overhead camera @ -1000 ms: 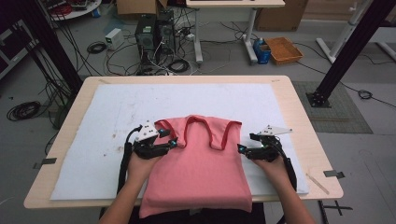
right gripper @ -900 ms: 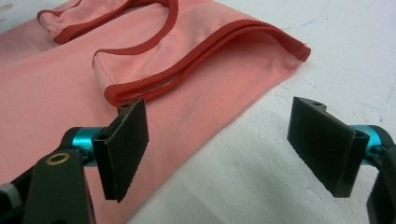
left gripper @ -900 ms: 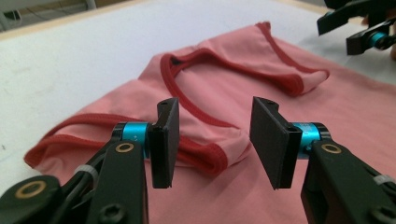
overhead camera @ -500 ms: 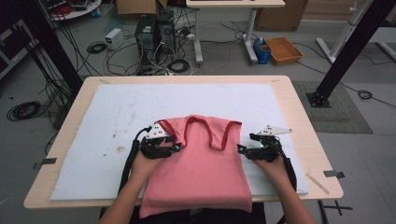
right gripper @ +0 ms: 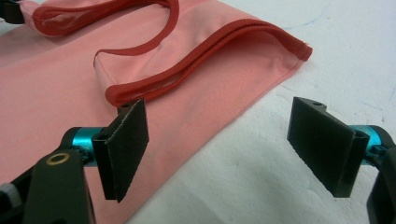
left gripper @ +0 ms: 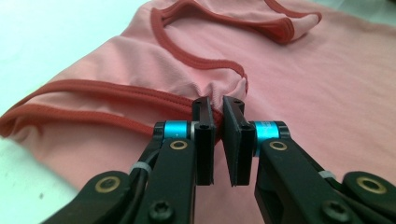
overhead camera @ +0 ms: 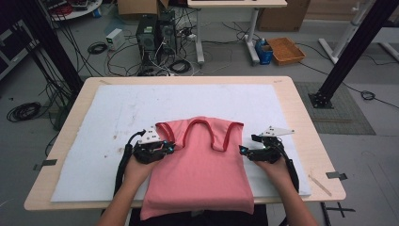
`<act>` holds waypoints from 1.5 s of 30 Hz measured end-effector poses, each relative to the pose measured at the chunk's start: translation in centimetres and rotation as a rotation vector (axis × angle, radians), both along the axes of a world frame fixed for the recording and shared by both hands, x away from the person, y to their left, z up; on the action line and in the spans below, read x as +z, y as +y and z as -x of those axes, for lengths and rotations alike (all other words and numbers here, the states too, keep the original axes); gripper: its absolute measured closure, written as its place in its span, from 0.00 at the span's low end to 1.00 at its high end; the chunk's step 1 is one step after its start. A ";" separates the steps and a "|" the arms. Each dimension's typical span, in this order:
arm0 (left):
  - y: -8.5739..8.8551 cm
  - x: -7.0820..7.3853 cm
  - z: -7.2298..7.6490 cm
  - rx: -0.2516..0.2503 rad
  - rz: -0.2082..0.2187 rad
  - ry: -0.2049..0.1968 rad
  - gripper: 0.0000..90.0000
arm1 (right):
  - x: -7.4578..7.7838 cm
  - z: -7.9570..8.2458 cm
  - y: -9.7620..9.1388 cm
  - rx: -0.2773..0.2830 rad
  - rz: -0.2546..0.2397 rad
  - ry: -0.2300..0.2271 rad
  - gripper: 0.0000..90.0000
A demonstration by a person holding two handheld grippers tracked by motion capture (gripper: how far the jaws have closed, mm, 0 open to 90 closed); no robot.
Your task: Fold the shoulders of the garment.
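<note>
Your left gripper (left gripper: 218, 105) has just been closing and now pinches the armhole seam of the pink tank top (overhead camera: 200, 174), which lies flat at the desk's near edge on the white mat (overhead camera: 94, 127). Your right gripper (right gripper: 219, 140) stands wide open over the other armhole edge, so I judge the next move is to close it there. No brand or writing is readable.

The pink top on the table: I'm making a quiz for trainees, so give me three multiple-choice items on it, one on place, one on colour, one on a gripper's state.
1. Where does the pink top lie?
A. on the white mat
B. on the floor
C. in a box

2. What colour is its trim?
A. blue
B. red
C. white

3. How do the right gripper fingers stand?
A. shut on the top
B. shut on nothing
C. open

A: it lies flat on the white mat.
B: red bands edge the neck and armholes.
C: a wide gap separates the fingers at the top's edge.
</note>
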State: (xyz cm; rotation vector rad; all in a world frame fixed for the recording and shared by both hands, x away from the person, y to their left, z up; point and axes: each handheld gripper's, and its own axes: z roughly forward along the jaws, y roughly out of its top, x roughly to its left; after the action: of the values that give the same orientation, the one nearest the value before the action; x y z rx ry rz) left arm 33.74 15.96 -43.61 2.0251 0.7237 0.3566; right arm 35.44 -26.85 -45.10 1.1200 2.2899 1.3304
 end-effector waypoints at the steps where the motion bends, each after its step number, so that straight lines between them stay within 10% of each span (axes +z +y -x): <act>1: 0.1 0.1 0.1 -0.001 -0.001 -0.001 0.92 | 0.0 0.0 0.0 -0.005 -0.003 0.005 0.23; 18: 0.8 -0.9 1.2 -0.006 -0.048 0.056 0.83 | 0.0 -0.4 -0.4 -0.023 -0.042 0.044 0.23; 24: 1.3 -0.3 0.8 0.061 0.029 -0.008 0.47 | 0.0 -0.3 -0.3 -0.018 -0.027 0.031 0.23; 45: 4.2 1.4 -0.8 0.140 0.204 -0.074 0.21 | 0.5 0.5 -0.5 0.006 -0.070 -0.019 0.23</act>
State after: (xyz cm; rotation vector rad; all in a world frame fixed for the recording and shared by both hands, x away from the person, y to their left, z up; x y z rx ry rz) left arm 34.57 20.15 -42.19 1.7663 0.8243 0.4190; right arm 34.92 -27.31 -44.60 1.1176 2.2513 1.4276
